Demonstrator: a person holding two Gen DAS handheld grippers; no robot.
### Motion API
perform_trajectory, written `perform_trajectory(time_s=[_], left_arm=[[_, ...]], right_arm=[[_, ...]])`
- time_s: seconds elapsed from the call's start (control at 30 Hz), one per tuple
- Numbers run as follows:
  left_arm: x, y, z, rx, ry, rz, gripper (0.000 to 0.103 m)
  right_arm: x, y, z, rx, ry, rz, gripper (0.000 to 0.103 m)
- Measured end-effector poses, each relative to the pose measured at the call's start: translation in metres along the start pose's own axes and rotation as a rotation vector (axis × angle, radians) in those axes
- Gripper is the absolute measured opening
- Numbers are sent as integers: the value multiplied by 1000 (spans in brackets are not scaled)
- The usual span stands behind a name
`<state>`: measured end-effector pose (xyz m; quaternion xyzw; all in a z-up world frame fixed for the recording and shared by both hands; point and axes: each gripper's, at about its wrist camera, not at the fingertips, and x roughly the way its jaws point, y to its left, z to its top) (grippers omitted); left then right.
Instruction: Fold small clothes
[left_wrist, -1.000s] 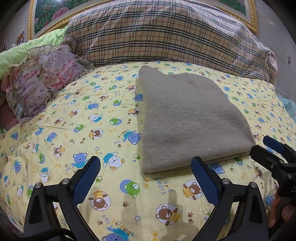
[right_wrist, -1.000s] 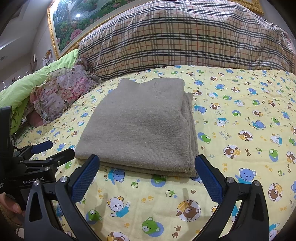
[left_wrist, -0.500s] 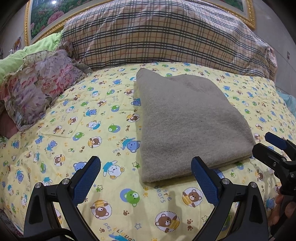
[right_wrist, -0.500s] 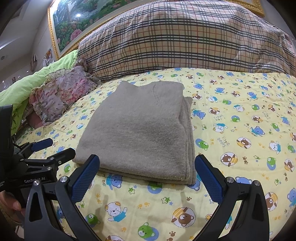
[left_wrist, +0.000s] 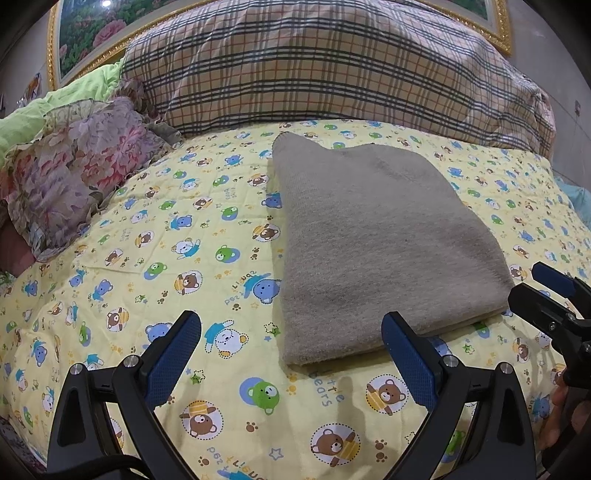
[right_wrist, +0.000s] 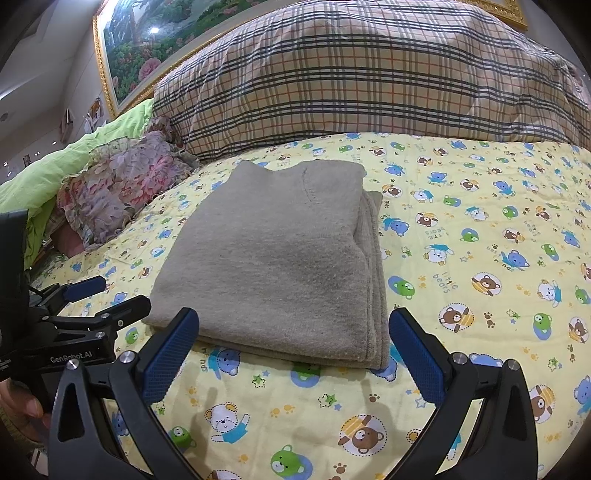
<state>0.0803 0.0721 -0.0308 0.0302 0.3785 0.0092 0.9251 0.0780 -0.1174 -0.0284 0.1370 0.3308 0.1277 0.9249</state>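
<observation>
A grey-brown knitted garment (left_wrist: 376, 240) lies folded into a flat rectangle on the yellow bear-print quilt (left_wrist: 177, 258). It also shows in the right wrist view (right_wrist: 280, 258), its layered edges on the right side. My left gripper (left_wrist: 291, 350) is open and empty, just short of the garment's near left corner. My right gripper (right_wrist: 291, 343) is open and empty, just short of the garment's near edge. Each gripper shows in the other's view: the right gripper (left_wrist: 546, 295) at the garment's right corner, the left gripper (right_wrist: 96, 299) at its left corner.
A large plaid pillow (left_wrist: 332, 70) lies across the back of the bed. A floral ruffled cushion (left_wrist: 74, 170) and a green blanket (right_wrist: 48, 173) lie at the left. A gold-framed painting (right_wrist: 147, 44) hangs behind. The bed's right edge (left_wrist: 576, 195) lies beyond the garment.
Both grippers have drawn slightly back and lower from the folded garment, staying open. The garment has not moved.
</observation>
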Motion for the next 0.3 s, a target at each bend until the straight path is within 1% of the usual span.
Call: perform_trajectory(time_s=[0.3], left_arm=[[-1, 3, 1, -3, 4, 5, 99]], right_arm=[[0, -3, 0, 13, 4, 1, 103]])
